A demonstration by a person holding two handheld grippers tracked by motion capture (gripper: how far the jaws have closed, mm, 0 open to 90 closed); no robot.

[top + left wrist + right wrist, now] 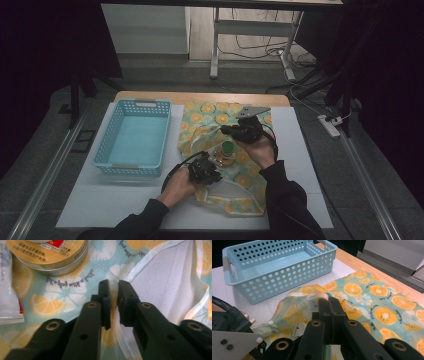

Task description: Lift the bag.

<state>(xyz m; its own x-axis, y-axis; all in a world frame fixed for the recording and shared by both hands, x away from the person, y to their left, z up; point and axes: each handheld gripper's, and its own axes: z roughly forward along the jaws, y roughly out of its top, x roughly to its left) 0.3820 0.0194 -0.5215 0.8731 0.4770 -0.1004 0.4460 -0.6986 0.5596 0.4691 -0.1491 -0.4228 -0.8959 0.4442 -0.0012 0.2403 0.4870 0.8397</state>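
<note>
Okay, near end first: my left tongs [113, 293] are nearly together on the white-piped hem [140, 266] of the lemon-print cloth [75, 290]; whether the pads truly bite the thin edge I can't tell, as a sliver of gap shows between the tips. The cloth lies spread on the desk [300, 150], right of the blue basket [134, 137], with goods on its middle. It's soft, light and floppy, so I judge it will sag and slide; best held at the hem, both edges lifted evenly. The tin [50, 255] beside my left tongs looks rigid and may roll. A white tube [8, 295] is cut off at the frame edge. Farther out, my right tongs [329, 305] are shut on a raised fold of cloth. The green-topped item [227, 148] is too small to identify.
</note>
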